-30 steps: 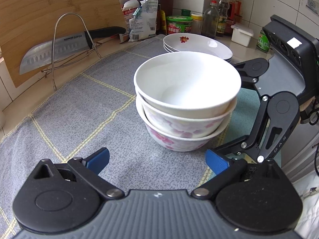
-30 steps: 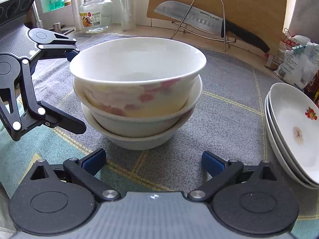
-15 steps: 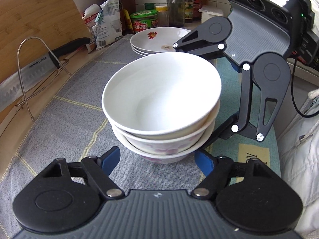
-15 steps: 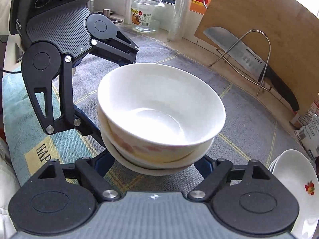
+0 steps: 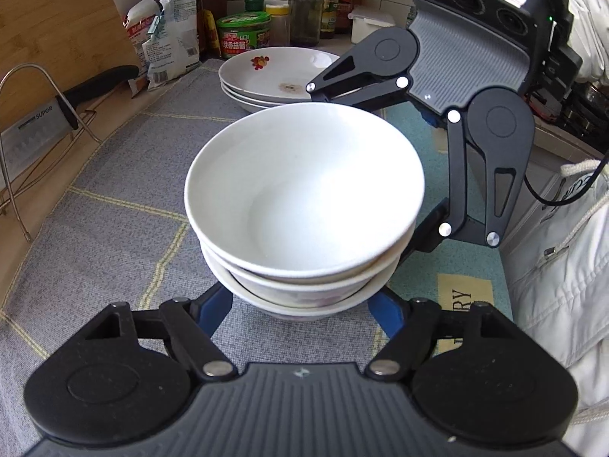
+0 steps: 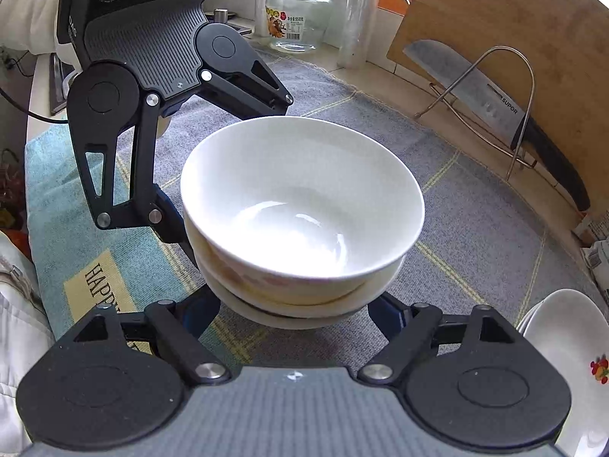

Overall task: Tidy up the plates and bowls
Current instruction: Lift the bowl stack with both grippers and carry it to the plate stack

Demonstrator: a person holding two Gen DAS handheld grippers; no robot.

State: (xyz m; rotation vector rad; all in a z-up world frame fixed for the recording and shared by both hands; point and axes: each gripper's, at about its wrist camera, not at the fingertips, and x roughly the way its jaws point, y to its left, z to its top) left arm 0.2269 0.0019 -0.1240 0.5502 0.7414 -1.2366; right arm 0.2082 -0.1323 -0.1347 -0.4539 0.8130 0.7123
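A grey cloth [image 5: 114, 175] with yellow lines covered the worktop [image 5: 15, 243]. A cleaver [image 6: 491, 95] rested in a wire rack [image 6: 521, 76] against a bamboo cutting board [image 6: 514, 26]. An empty glass jar [image 6: 297, 15] stood by the window. Bottles [image 5: 304, 7], a green-lidded tub [image 5: 243, 34] and food packets [image 5: 167, 38] lined the tiled wall.

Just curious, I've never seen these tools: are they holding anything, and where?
The stack of bowls: the left gripper, its jaws closing, and the right gripper each clasp the bottom bowl by its sides.
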